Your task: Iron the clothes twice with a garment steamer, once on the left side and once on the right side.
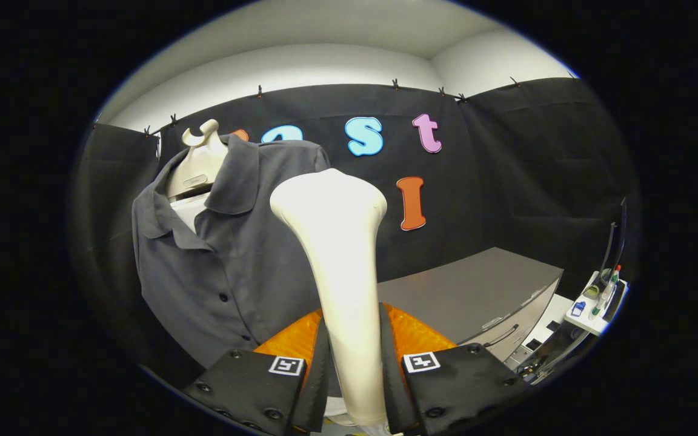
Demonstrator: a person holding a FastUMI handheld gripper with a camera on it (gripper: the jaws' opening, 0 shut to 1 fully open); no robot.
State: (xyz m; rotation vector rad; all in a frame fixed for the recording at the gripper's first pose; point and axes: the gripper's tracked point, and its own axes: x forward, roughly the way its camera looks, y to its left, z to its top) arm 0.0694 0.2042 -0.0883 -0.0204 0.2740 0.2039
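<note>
A cream garment steamer [340, 266] stands upright between my fingers, its handle pinched from both sides and its wide head rising ahead of me. My gripper [354, 345] is shut on that handle. To the left hangs a dark grey buttoned shirt [222, 254] on a pale mannequin torso [194, 166], collar open over a white layer. The steamer head sits just right of the shirt's front, close to it; whether it touches the cloth I cannot tell.
A grey metal cabinet [476, 297] with a drawer handle stands beyond my fingers to the right. Further right, a small white shelf [600, 303] carries bottles and small items.
</note>
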